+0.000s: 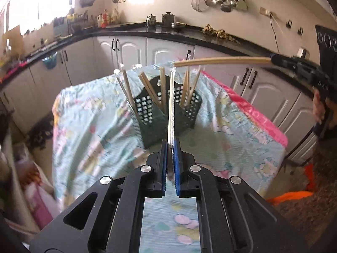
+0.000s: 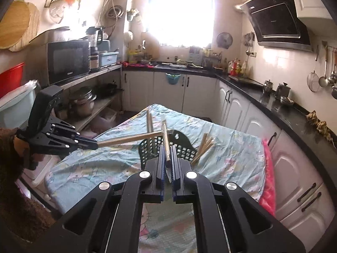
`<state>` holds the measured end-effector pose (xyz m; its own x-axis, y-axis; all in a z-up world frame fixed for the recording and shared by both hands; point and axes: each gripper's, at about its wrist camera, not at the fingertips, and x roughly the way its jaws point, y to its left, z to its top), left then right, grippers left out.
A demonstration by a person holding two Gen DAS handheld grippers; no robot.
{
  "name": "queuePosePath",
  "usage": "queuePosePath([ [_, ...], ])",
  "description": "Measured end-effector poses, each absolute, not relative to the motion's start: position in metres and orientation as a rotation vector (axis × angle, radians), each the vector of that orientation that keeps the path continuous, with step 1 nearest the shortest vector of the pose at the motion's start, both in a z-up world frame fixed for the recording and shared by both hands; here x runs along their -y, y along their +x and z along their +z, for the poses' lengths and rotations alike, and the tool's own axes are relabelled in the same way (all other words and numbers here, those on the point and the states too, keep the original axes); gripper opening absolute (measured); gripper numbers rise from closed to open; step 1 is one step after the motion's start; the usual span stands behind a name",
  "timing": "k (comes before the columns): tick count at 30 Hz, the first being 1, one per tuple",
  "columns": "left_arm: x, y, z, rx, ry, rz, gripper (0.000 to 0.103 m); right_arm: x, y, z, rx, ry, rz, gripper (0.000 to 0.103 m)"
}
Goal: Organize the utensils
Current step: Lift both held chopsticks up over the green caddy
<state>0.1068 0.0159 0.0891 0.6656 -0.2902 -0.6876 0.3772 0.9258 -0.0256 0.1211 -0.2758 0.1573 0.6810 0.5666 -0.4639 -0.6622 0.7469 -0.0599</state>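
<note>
A dark green perforated holder (image 1: 147, 109) (image 2: 185, 147) stands on the cloth-covered table (image 1: 94, 116) (image 2: 231, 147), with several wooden chopsticks (image 1: 147, 84) (image 2: 204, 145) leaning in it. My left gripper (image 1: 170, 143) (image 2: 95, 144) is shut on a chopstick in clear wrap (image 1: 171, 105) (image 2: 126, 139), held above the near side of the holder. My right gripper (image 2: 167, 147) (image 1: 273, 60) is shut on another wrapped chopstick (image 2: 165, 132) (image 1: 221, 60). Its tip reaches over the holder from the right. Both sticks hang in the air, crossing above the holder.
A pink fabric (image 1: 252, 109) (image 2: 267, 168) lies along the table's right edge. White cabinets under a black counter (image 1: 168, 31) (image 2: 273, 105) wrap around behind and to the right. Open shelves with a microwave (image 2: 67, 59) and pots stand on the left.
</note>
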Motion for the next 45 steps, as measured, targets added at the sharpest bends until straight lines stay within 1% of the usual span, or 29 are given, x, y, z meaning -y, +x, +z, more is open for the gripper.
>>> queuePosePath([
  [6, -0.028, 0.11, 0.095, -0.79, 0.176, -0.36, 0.003, 0.281, 0.13, 0.164, -0.444, -0.204, 0.665, 0.005],
  [15, -0.055, 0.112, 0.077, -0.89, 0.136, -0.333, 0.003, 0.285, 0.147, 0.152, -0.523, -0.193, 0.633, 0.005],
  [20, -0.07, 0.11, 0.078, -0.906, 0.08, -0.333, 0.003, 0.287, 0.156, 0.144, -0.536, -0.176, 0.618, 0.005],
  [25, -0.078, 0.118, 0.08, -0.95, 0.037, -0.348, 0.003, 0.29, 0.163, 0.153, -0.5, -0.138, 0.607, 0.005],
  [35, -0.083, 0.131, 0.083, -1.049, 0.03, -0.383, 0.003, 0.28, 0.186, 0.186, -0.358, -0.061, 0.638, 0.005],
  [45, -0.065, 0.172, 0.08, -1.116, 0.04, -0.406, 0.003, 0.252, 0.218, 0.186, -0.334, -0.039, 0.648, 0.005],
])
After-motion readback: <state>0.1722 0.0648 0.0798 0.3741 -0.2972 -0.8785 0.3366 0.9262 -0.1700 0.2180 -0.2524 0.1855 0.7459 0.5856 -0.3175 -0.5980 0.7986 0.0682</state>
